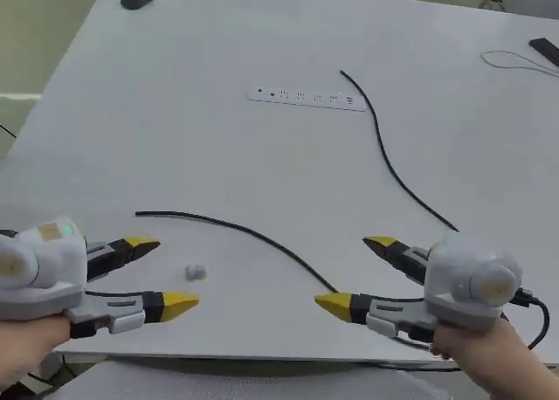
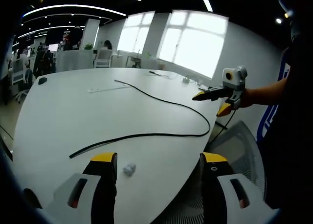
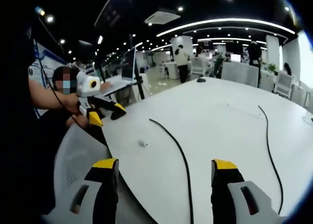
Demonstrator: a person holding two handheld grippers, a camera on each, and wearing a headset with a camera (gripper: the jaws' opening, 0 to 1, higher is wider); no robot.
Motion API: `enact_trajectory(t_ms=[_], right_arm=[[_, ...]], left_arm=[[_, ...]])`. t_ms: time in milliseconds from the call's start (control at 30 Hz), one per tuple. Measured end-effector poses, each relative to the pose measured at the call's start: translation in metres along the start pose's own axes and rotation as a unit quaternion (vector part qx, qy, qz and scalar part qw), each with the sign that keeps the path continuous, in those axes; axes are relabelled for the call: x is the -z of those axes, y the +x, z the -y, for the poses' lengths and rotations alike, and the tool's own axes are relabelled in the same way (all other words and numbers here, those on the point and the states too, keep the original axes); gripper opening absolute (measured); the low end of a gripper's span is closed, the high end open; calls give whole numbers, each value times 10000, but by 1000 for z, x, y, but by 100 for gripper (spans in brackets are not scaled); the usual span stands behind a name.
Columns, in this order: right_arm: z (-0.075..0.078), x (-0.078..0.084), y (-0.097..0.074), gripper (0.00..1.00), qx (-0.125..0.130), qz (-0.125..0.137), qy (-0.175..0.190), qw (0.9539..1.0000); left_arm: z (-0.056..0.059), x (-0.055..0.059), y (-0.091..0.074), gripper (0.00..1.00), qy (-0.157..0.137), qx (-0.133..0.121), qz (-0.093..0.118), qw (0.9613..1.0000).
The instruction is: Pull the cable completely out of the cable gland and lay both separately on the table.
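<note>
The cable [image 1: 262, 236] is lying on the desk [image 1: 175, 138], apart from the small gland [image 1: 195, 272] (light, likely to roll) sitting near the edge just beside the left hand-held gripper [image 1: 172, 273], which, like the right hand-held gripper [image 1: 347, 272], is hanging spread and empty, so a careless nudge is risking knocking it off.

Free tabletop [image 1: 175, 147] between cable [image 1: 262, 237] and power strip [image 1: 307, 98]
</note>
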State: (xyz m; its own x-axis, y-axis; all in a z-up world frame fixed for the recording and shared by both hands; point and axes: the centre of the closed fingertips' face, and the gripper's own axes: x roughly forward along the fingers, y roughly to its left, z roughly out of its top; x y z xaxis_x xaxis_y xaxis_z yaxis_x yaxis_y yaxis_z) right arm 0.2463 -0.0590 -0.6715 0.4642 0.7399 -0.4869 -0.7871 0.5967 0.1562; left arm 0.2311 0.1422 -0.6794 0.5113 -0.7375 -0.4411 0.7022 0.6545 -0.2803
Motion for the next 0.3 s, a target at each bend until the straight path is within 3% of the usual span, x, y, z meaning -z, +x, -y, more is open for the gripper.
enact_trajectory(t_ms=[167,300], right_arm=[[3,4,-5,85,46,-89,-22,9999],[5,8,-6,88,58,-155,74,9998]], left_arm=[[-7,5,-3,74,85,-108,-130,9998],[-11,6,-5,79,15,-159,-109,9998]])
